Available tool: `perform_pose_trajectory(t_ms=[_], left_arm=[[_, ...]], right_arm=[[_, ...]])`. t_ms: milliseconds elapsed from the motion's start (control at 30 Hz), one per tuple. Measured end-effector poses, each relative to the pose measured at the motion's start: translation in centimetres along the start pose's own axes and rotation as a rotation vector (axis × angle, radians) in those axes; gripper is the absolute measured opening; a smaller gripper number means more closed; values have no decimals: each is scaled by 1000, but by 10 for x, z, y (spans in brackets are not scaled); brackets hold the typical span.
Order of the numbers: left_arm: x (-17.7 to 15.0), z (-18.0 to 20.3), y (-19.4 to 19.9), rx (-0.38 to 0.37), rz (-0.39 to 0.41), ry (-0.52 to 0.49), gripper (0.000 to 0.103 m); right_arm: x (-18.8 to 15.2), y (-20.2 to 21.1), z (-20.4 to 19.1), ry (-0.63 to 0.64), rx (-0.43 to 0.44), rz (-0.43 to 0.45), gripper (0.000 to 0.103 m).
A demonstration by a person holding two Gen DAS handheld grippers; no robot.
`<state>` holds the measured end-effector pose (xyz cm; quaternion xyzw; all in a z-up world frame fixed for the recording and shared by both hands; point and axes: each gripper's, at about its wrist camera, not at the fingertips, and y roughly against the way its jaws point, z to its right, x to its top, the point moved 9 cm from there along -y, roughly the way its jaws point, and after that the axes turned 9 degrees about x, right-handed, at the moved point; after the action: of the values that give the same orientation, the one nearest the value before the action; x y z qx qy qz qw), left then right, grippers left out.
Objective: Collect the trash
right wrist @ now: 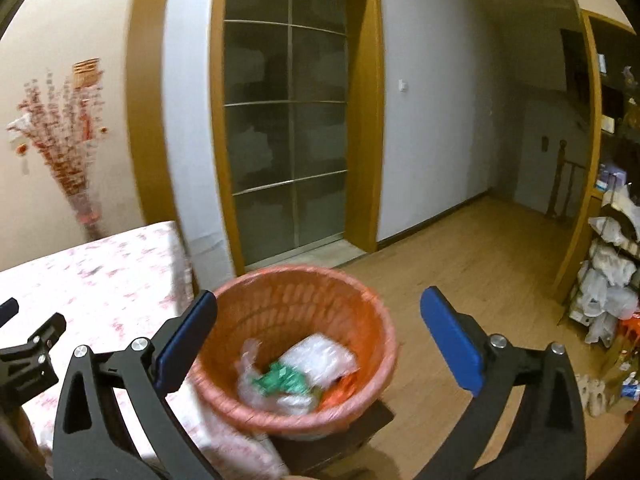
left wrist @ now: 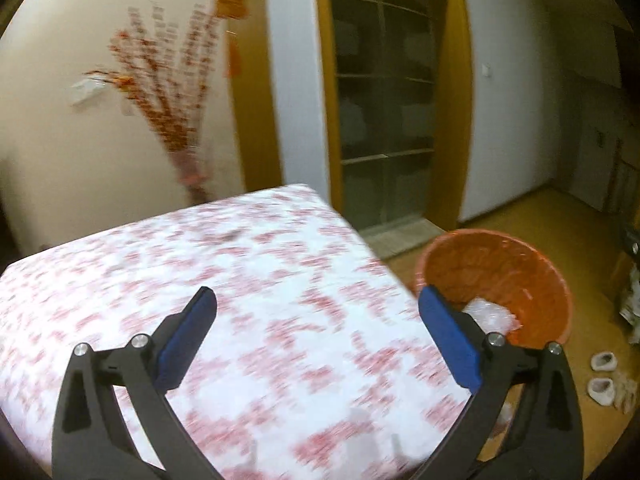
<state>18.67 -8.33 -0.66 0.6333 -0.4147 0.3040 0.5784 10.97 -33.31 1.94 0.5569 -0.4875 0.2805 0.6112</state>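
An orange bin lined with an orange bag stands beside the table's corner. In it lie clear plastic wrappers, a green wrapper and an orange scrap. My right gripper is open and empty, above the bin's mouth. My left gripper is open and empty, above the table with the red-and-white floral cloth. The bin shows to its right with clear plastic inside. The left gripper also shows at the left edge of the right wrist view.
A glass sliding door in a wooden frame is behind the bin. A vase of red branches stands behind the table. White slippers lie on the wooden floor. A cluttered shelf with bags stands at right.
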Motion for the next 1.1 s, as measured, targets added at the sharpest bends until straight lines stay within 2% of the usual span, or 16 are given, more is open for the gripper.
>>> perform_pose_trajectory(t_ms=[100, 333, 833, 1100], left_arm=[[-13, -23, 21, 74, 22, 34, 99], [-40, -47, 56, 111, 45, 55, 99], [-70, -56, 74, 73, -1, 123, 99], [-79, -58, 79, 78, -27, 134, 99]], right_arm=[[-13, 15, -15, 30, -30, 14, 101], [-40, 33, -38, 57, -13, -11, 101], [-73, 50, -51, 57, 16, -92, 101], [-89, 51, -54, 55, 26, -124, 101]])
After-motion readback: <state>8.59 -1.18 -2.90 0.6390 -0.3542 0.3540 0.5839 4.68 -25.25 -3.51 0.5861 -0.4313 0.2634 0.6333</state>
